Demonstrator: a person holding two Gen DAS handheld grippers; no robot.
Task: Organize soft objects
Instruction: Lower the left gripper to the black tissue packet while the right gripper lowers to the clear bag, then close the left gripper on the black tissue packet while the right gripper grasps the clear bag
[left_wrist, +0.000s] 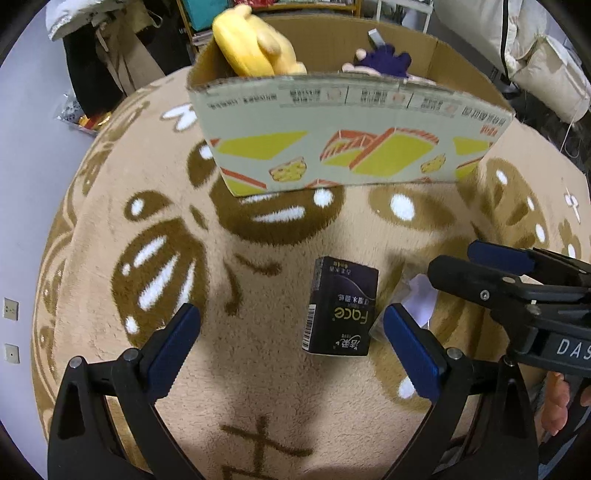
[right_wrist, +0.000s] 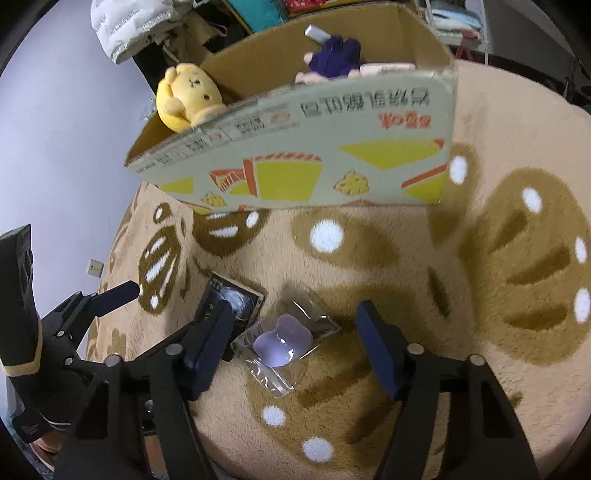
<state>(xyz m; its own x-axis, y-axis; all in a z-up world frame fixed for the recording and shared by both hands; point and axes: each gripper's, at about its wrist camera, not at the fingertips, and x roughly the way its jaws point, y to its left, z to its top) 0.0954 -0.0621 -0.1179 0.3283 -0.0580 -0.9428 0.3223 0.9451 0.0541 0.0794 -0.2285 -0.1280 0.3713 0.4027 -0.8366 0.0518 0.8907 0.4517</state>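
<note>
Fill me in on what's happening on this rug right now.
A person is tidying soft things into a cardboard box on a plush rug. A yellow plush toy and a purple plush are already inside. The left gripper hangs open over a dark tissue pack; the right gripper is open around a clear bagged purple item. Neither is gripped.

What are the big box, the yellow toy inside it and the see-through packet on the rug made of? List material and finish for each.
Big box: corrugated cardboard, matte printed face, raw brown cut edges.
Yellow toy: plush fabric, soft and fuzzy, probably stuffed.
See-through packet: thin clear plastic film, glossy with glare and creases; the lilac piece inside looks soft, material unclear.
</note>
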